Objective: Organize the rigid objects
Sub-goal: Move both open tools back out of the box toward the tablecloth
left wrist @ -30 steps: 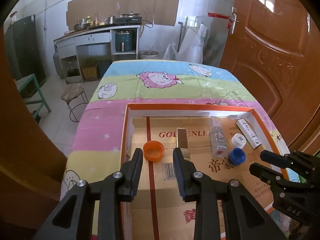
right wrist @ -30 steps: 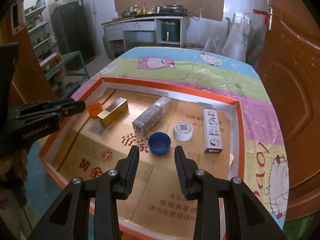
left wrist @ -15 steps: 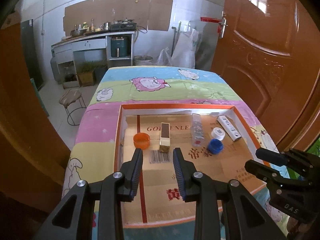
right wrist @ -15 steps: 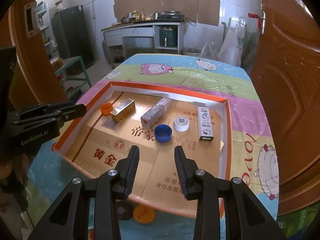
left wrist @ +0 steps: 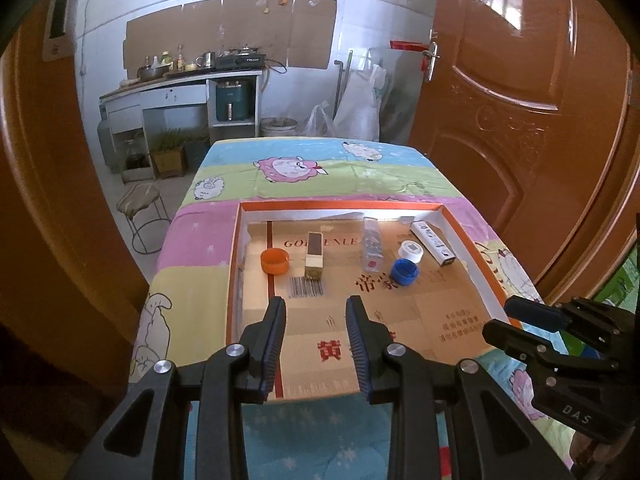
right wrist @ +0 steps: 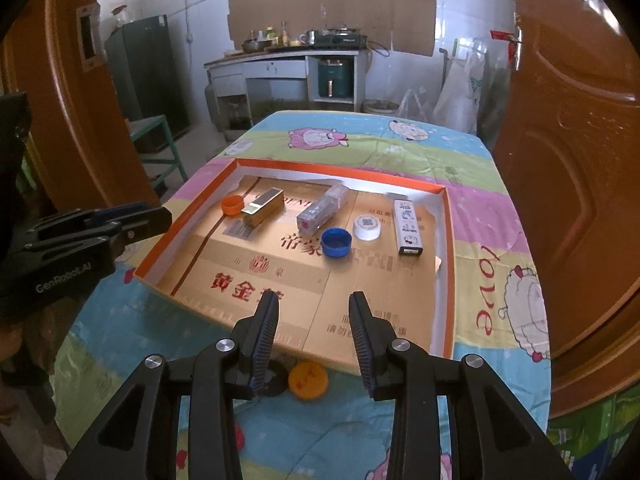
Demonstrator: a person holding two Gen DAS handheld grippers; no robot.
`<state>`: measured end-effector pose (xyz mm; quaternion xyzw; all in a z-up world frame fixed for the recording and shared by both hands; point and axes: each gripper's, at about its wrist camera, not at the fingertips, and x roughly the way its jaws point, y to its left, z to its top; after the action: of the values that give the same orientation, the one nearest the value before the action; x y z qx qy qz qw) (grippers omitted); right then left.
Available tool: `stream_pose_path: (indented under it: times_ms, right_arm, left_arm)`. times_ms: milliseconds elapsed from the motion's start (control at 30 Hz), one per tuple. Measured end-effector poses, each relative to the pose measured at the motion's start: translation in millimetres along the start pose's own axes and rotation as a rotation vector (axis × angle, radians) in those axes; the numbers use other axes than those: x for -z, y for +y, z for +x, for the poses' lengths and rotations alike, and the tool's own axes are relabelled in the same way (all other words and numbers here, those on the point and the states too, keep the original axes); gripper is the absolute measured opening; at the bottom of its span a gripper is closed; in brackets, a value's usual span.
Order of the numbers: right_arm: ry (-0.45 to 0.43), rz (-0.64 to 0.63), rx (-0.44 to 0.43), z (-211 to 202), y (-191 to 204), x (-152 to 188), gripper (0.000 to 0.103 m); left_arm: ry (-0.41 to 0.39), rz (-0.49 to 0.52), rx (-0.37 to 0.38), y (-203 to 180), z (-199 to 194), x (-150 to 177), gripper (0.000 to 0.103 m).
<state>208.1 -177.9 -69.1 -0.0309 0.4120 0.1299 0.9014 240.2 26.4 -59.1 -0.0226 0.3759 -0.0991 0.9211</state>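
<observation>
Sunlight is falling across a kitchen with a counter along the far wall and brown doors on both sides, while a table (right wrist: 472, 208) under a cartoon sheep cloth is filling the middle ground. Lying flat on it is a cardboard tray (right wrist: 188, 224) with an orange rim.

Working from nine o'clock toward three o'clock inside the tray, an orange cap (left wrist: 274, 260) is sitting open side up, a gold box (left wrist: 314, 254) is lying just beside it, and a clear bottle (left wrist: 372, 249) is lying on its side near the centre. A blue cap (left wrist: 405, 272) is resting at the bottle's five o'clock, a white cap (left wrist: 412, 250) is sitting just beyond it, and a white printed box (left wrist: 434, 243) is lying nearest the three o'clock wall.

At six o'clock, outside the tray's near edge, an orange lid (right wrist: 308, 381) is lying on the cloth beside a dark round object (right wrist: 276, 376) too hidden to identify.

Hovering over the tray's near left portion, the left gripper (left wrist: 316, 304) is pointing level toward twelve o'clock, its fingers spread apart and gripping nothing. Held above the tray's near edge, the right gripper (right wrist: 314, 300) is aiming the same way, likewise parted and empty.
</observation>
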Motion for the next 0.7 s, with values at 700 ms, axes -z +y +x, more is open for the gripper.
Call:
stream_pose_path:
  times_ms: [700]
  right_arm:
    - [0.046,-0.043,-0.101,-24,38,77,0.038]
  left_arm:
    - [0.005,0.004,0.081,-14,-29,64,0.031]
